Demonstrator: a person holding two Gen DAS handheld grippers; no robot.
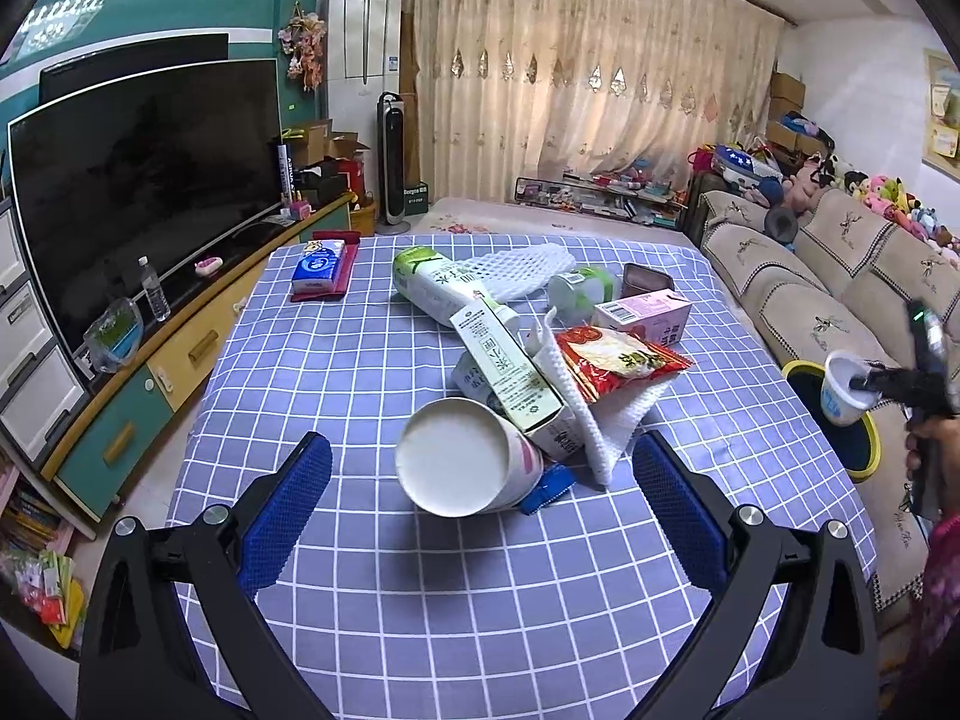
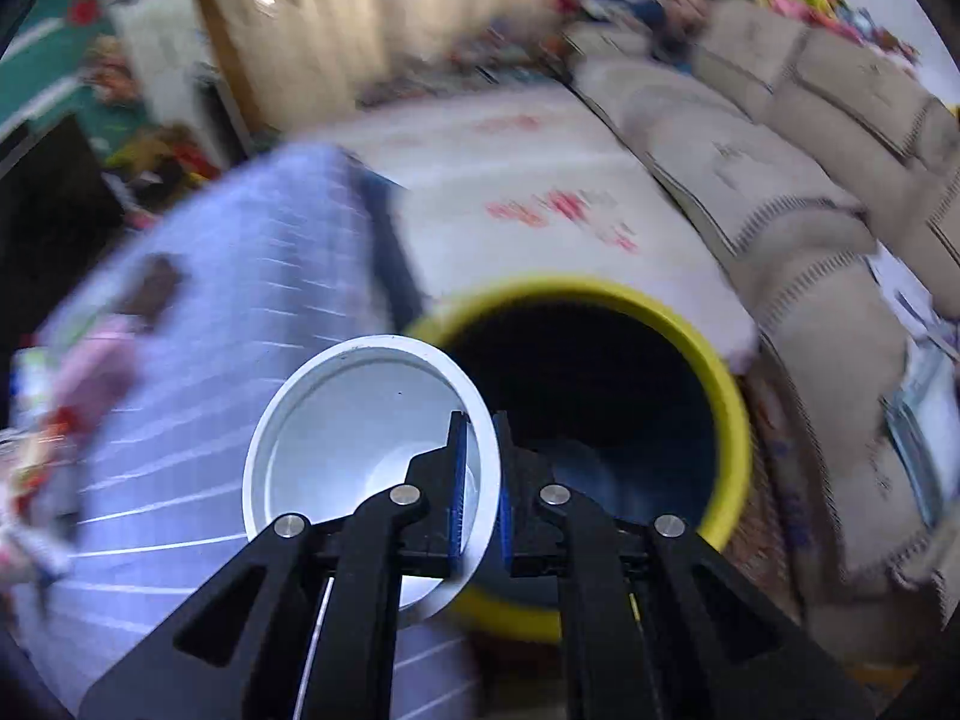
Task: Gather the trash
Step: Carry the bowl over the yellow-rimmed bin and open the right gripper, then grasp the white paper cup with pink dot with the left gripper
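1. Overhead, the desk wears a blue cloth with a white grid, and it stands in a living room with a dark curved television on a teal and yellow cabinet to one side and a beige patterned sofa to the other.
2. Cream pleated curtains with small diamond ornaments close off the far wall, and soft toys crowd the sofa back.
3. A heap of trash lies mid-desk: a round paper tub on its side showing its pale flat end, a slim green and white carton leaning across it, white foam netting folded like a tent, a glossy red snack packet, a pink carton and a green and white bottle lying flat.
4. A blue tissue pack sits apart near the far corner.
5. The left claw hangs wide over the near cloth, its blue ribbed pads flanking the tub without touching it.
6. The right claw is narrowed onto the rim of a smooth white plastic cup, one pad inside the wall and one outside.
7. That cup hangs at the edge of a round bin with a yellow rim and dark interior, standing on the floor between desk and sofa.
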